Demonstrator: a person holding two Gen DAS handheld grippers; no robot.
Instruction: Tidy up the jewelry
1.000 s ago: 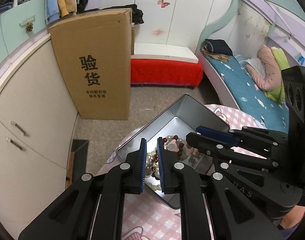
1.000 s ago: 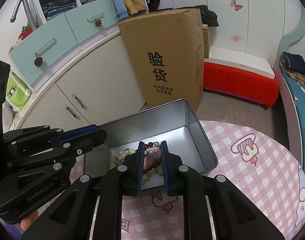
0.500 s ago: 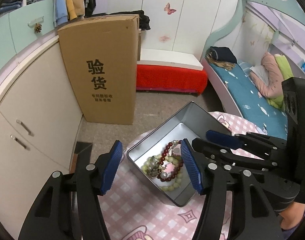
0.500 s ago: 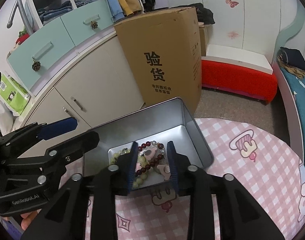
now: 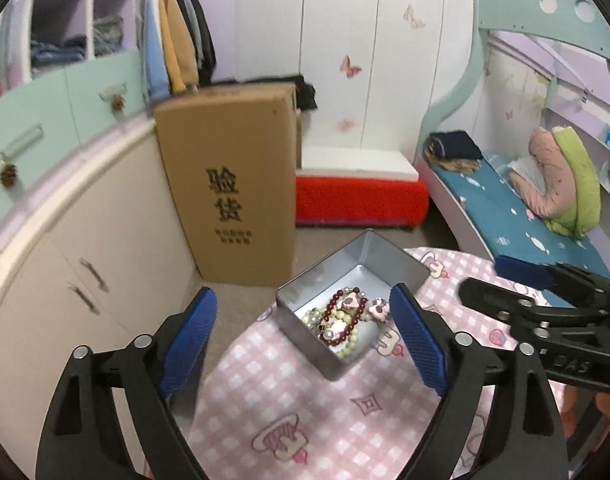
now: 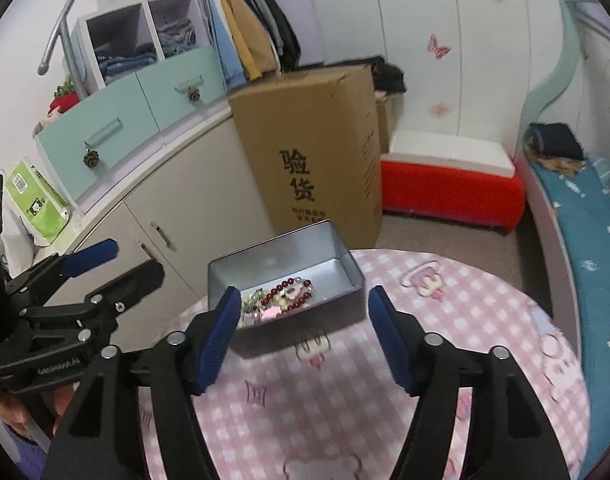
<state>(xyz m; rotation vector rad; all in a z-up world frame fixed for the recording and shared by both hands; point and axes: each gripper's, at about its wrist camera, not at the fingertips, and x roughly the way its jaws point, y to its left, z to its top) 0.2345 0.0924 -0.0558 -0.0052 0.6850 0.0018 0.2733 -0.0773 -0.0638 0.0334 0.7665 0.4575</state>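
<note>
Landmark: we place everything from the silver metal tin (image 5: 389,254), open-topped, on the pink checked tablecloth (image 5: 305,404) with cartoon prints.
Jewelry: the beaded bracelets (image 5: 343,320) lie heaped inside the tin, at its near end; we see dark red beads, pale green beads and pink flat charms.
Left gripper (image 5: 303,332): above the cloth on the near side of the tin, its blue pads spread wide; the jaws have just been opening and nothing sits between them.
Right gripper (image 6: 305,332): also on the near side of the tin, jaws released and just been opening, gripping nothing; the tin's near wall shows in the gap beyond the pads.
Writing on the box: the tall cardboard box (image 5: 241,184) on the floor behind the tin carries two large black characters, 验货; the smaller lines under them are too blurred for us to read.
Writing on the grippers: raised letters on the right gripper's body read roughly "DAS" in the left wrist view; the rest is cut off. The left gripper's lettering in the right wrist view appears upside down and we cannot make it out.
Green packet (image 6: 33,204): on the counter far left of the tin, with a printed code square; its text is illegible.
Hard to see: motion blur softens both views; the tin's near wall hides part of the bracelets in the right wrist view.
Person: only fingers show at the lower edges, under each gripper body.
</note>
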